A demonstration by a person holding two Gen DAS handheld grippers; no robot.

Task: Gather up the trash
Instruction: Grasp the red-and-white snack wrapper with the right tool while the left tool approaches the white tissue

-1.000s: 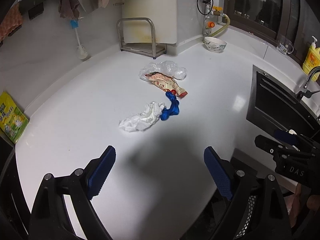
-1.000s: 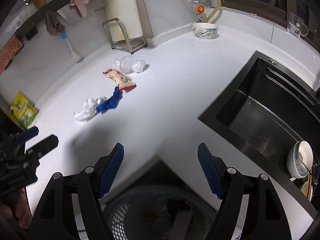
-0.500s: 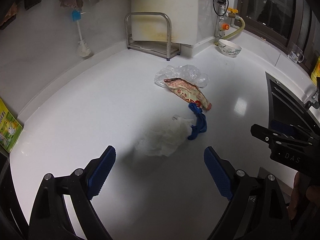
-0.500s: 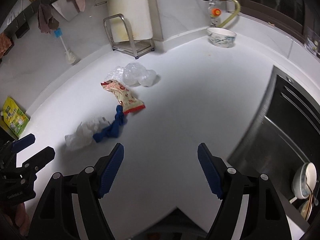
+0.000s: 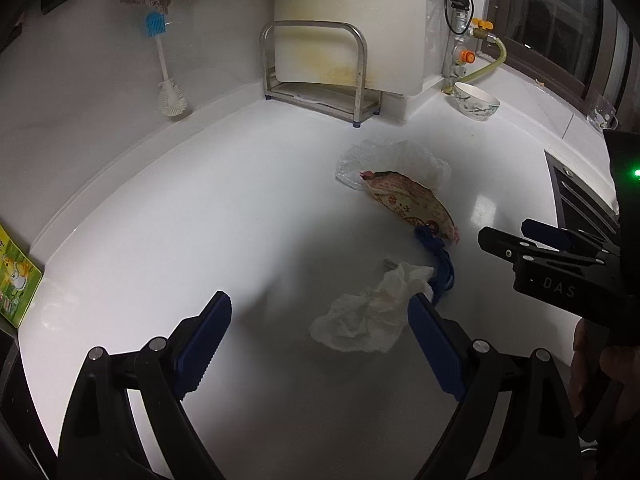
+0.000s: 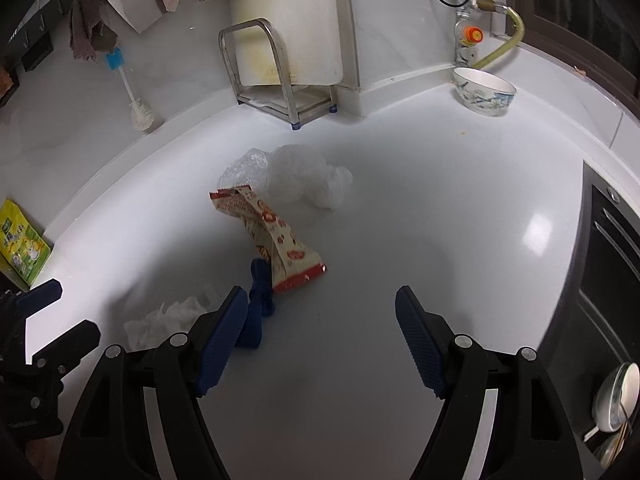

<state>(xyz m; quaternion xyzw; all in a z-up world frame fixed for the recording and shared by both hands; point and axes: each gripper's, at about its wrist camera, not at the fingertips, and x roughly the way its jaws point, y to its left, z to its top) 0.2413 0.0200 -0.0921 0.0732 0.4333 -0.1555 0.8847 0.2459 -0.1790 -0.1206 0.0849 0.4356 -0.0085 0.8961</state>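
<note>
Trash lies in a row on the white counter (image 5: 200,240). A crumpled white tissue (image 5: 368,312) lies just ahead of my open left gripper (image 5: 320,340), close to its right finger. A blue scrap (image 5: 438,264), a red-and-cream snack wrapper (image 5: 412,200) and a clear plastic bag (image 5: 400,160) lie farther back. My right gripper (image 6: 320,328) is open and empty; the blue scrap (image 6: 258,308) touches its left finger in that view, with the wrapper (image 6: 276,240), the bag (image 6: 296,176) and the tissue (image 6: 168,314) around it.
A metal rack (image 5: 316,76) with a cutting board stands at the back wall. A dish brush (image 5: 168,80) leans to its left, a patterned bowl (image 6: 484,90) sits back right. A dark sink (image 6: 612,280) is at the right. A green packet (image 5: 16,280) lies far left.
Both grippers have moved forward over the counter toward the trash, which now looms larger and nearer. The bin seen below the right gripper earlier has left view. Both jaws stay open.
</note>
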